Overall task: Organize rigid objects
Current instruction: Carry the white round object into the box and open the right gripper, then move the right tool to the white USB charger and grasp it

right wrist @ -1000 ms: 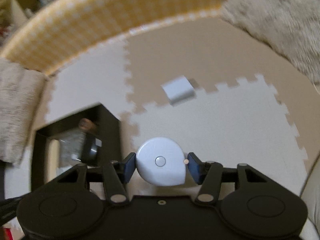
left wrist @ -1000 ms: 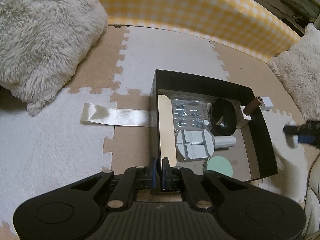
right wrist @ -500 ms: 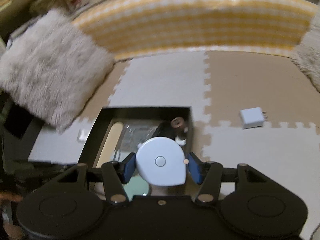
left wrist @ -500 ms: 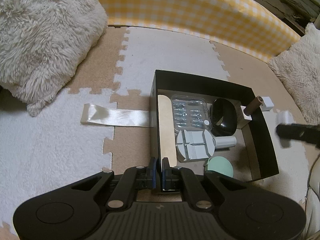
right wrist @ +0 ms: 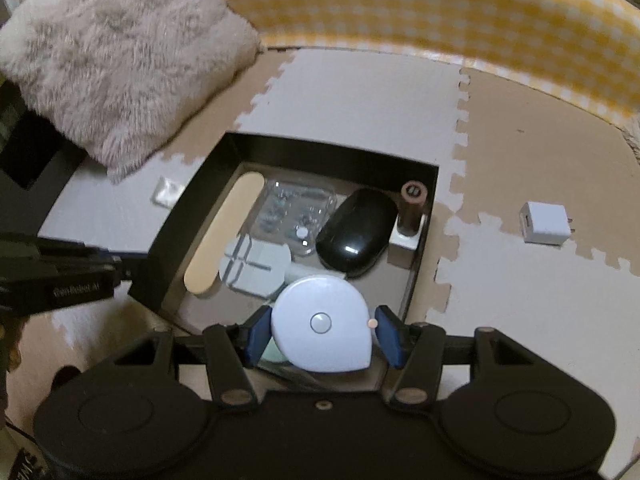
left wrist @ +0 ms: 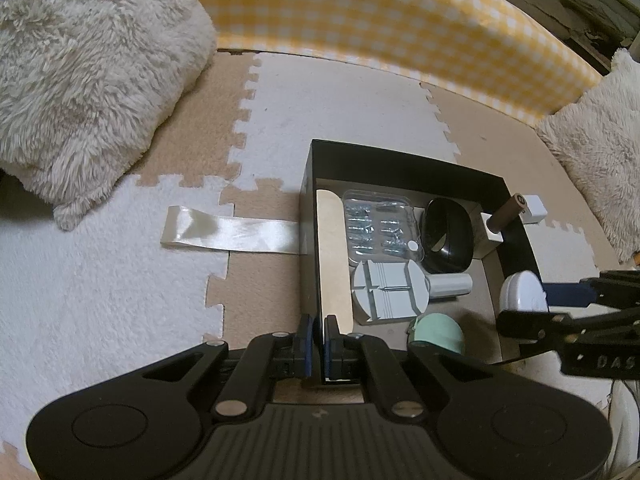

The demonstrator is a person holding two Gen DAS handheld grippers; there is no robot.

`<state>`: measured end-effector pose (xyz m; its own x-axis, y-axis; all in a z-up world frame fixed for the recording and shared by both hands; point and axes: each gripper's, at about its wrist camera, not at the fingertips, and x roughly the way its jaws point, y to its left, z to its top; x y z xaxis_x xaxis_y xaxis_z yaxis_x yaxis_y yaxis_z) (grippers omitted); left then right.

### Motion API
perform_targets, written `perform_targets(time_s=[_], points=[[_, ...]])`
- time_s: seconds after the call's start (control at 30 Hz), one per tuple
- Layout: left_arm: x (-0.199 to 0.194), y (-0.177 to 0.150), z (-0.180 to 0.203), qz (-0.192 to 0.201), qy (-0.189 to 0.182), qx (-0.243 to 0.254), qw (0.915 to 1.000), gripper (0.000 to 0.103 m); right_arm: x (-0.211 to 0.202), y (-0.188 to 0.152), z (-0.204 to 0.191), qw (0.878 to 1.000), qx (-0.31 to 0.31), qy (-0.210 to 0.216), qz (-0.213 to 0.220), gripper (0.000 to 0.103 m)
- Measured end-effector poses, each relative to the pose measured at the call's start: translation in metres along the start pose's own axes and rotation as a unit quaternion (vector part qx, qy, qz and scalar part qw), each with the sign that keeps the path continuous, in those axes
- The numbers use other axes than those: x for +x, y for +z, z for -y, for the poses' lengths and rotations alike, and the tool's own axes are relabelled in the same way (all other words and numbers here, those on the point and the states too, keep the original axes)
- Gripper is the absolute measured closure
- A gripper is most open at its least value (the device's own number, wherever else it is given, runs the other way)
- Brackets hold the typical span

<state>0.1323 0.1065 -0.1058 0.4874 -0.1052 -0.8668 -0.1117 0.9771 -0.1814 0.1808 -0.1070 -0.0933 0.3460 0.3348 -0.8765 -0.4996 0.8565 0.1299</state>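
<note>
Most items already lie in the black box [right wrist: 240, 148]. The right gripper [right wrist: 320, 330], clamping a white tape measure [right wrist: 320, 322], hovers over the box's near right corner. The left gripper [left wrist: 316, 338] is pinched on the box's near wall. A white charger [right wrist: 545, 223] lies outside, right of the box.

Home setting, floor-level play or sitting area — interlocking beige and white foam mats [left wrist: 340, 92] cover the floor; yellow gingham padded bumper [left wrist: 380, 12] along 12 o'clock; shaggy cream cushions [left wrist: 88, 72] at 10 and 2 o'clock.
</note>
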Motion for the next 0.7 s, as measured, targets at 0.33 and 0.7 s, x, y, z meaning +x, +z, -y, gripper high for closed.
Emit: perform_targets(time_s=[0.33, 0.7], points=[[0.0001, -0.0002, 0.0011, 0.0, 0.001, 0.002, 1.0, 0.098, 0.006, -0.0029, -0.0026, 1.0, -0.01, -0.009, -0.015, 0.043], [0.0001, -0.0003, 0.0011, 0.0, 0.001, 0.002, 1.0, 0.098, 0.0059, -0.0033, -0.0031, 1.0, -0.009, -0.008, -0.015, 0.042]])
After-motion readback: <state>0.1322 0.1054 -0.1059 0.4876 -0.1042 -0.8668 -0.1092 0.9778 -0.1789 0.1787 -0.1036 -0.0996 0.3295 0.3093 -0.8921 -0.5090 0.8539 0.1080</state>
